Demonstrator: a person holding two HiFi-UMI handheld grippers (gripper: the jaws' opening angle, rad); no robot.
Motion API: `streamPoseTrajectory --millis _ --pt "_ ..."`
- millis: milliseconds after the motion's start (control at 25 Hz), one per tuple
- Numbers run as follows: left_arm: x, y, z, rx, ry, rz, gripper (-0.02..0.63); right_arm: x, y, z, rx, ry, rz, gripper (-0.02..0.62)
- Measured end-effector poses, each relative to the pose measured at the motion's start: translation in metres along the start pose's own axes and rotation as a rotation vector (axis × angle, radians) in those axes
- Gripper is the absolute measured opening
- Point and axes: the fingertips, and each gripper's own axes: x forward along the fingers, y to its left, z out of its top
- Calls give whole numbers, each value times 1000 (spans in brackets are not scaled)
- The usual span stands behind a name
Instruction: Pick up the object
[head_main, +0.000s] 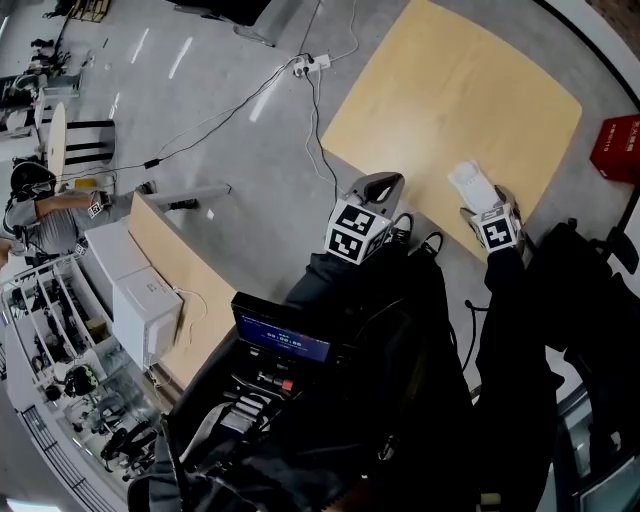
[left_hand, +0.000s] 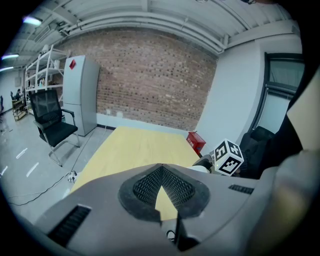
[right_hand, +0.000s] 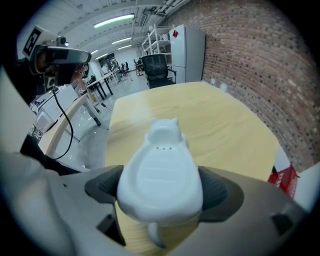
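1. The white plastic object (right_hand: 160, 175) is clamped between the fingers (right_hand: 220, 192) of the right gripper (right_hand: 161, 190), which press on its two sides.
2. In the head view, the object (head_main: 470, 185) is seen over the near edge of the wooden counter (head_main: 450, 90); whether it touches the surface cannot be told.
3. The fingers (left_hand: 145, 187) of the left gripper (left_hand: 161, 172) are clenched tip to tip, with nothing between them.
4. The left gripper (head_main: 375, 190) is held beside the right gripper (head_main: 485, 210), at the counter's near edge.
5. A red box (head_main: 615, 148) is seen on the floor beyond the counter.
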Motion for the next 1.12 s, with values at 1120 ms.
streamPoseTrajectory --millis 1120 --pt "-45 -21 94 93 -211 -14 -3 -279 -6 165 141 -828 -310 485"
